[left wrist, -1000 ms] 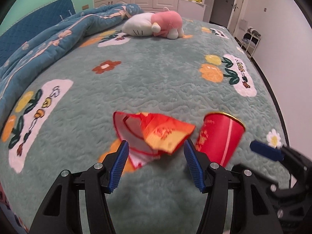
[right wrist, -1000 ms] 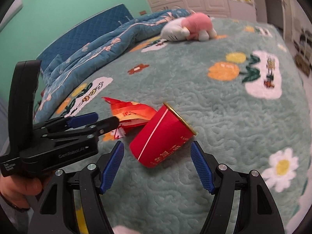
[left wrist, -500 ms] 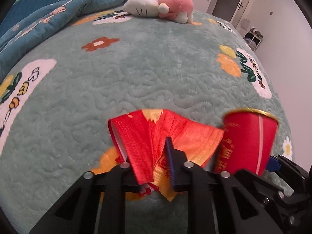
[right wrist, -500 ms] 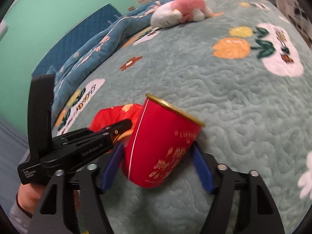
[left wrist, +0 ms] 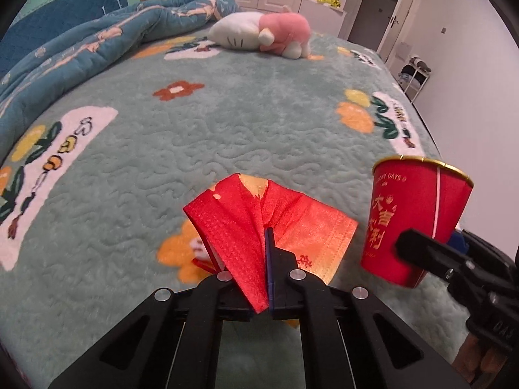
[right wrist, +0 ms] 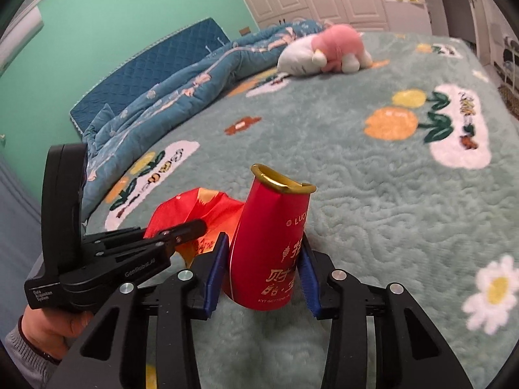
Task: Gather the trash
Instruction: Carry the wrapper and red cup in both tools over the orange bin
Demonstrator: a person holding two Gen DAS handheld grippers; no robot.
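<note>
Left wrist view is showing the left gripper (left wrist: pixel 266 259) clenching a crumpled red wrapper (left wrist: pixel 259 220) just above the bed (left wrist: pixel 227 123), its jaws pressed tight on a fold of the thin sheet. Right wrist view is showing the right gripper (right wrist: pixel 263 269) with jaws closing on a red paper cup (right wrist: pixel 272 243) — the pads are already squeezing its wall, and the gold rim is buckling into an oval. From here the cup is risking collapse: further squeezing could crush it until it slips free. The wrapper is being pinched by one fold only, so a quick lift could let it tear or slide out. Both pieces are sitting close together — the grippers could be knocking into each other.
</note>
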